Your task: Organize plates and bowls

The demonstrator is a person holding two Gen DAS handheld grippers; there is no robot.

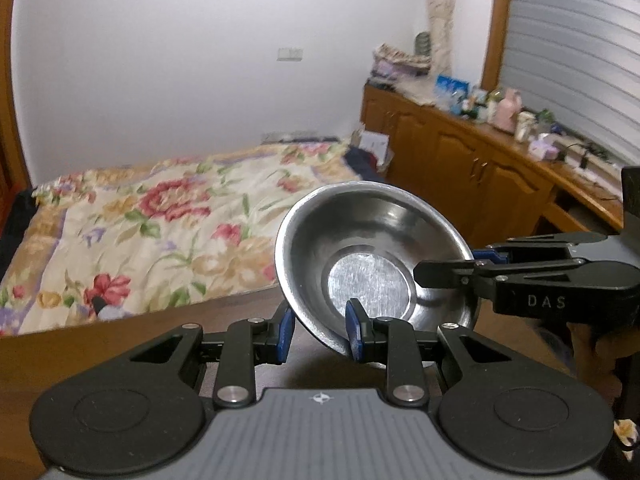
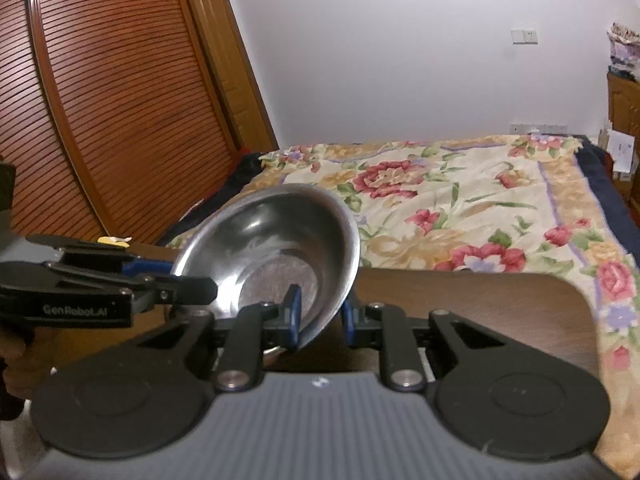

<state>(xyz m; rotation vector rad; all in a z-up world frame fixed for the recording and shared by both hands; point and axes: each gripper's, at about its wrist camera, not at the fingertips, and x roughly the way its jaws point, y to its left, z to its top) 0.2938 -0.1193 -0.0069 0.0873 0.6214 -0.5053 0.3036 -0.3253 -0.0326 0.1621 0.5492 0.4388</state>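
A shiny steel bowl (image 1: 372, 256) is held tilted in the air above a dark wooden table, between both grippers. In the left wrist view my left gripper (image 1: 320, 330) has its blue pads either side of the bowl's near rim, with a wide gap. My right gripper (image 1: 444, 270) comes in from the right and clamps the bowl's right rim. In the right wrist view the same bowl (image 2: 276, 256) sits with its rim between the right gripper's (image 2: 322, 320) pads, and the left gripper (image 2: 192, 286) reaches in from the left onto the rim.
A dark wooden table (image 2: 480, 304) lies below the bowl. A bed with a floral quilt (image 1: 160, 236) stands behind it. A wooden cabinet (image 1: 460, 152) with clutter runs along the right. Slatted wooden doors (image 2: 100, 100) are at the left.
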